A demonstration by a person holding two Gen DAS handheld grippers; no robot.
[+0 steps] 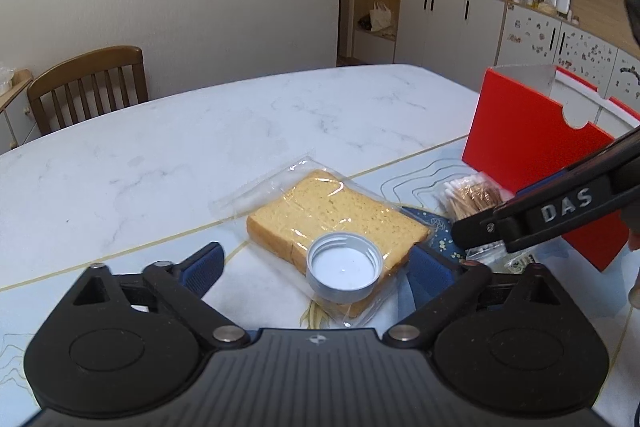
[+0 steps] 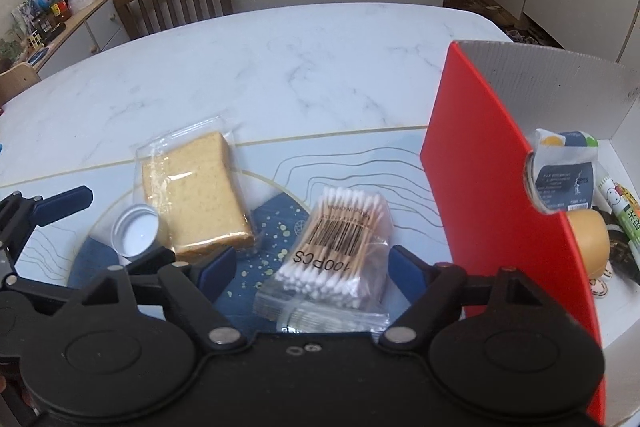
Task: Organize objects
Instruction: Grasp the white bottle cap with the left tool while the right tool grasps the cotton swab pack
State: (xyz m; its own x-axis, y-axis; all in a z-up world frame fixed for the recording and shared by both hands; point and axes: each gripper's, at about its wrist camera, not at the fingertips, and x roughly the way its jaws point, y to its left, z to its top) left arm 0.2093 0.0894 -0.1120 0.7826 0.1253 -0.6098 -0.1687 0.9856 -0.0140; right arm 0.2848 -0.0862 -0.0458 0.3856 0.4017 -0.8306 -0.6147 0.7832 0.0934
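A white bottle cap (image 1: pixel 343 271) lies open side up on a bagged slice of bread (image 1: pixel 328 211). My left gripper (image 1: pixel 318 269) is open, with its blue fingers (image 1: pixel 204 267) on either side of the cap and clear of it. In the right wrist view, a clear bag of cotton swabs (image 2: pixel 332 247) marked 100PCS lies on the mat, right of the bread (image 2: pixel 196 195) and the cap (image 2: pixel 136 231). My right gripper (image 2: pixel 312 267) stands open astride the near end of the swab bag, and its pads do not press on it.
A red box (image 2: pixel 480 167) with white inner walls stands at the right, holding a packet (image 2: pixel 564 179), a marker and other items. The objects lie on a patterned mat (image 2: pixel 360 155) on a white marble table (image 1: pixel 240 115). A wooden chair (image 1: pixel 88 79) stands beyond.
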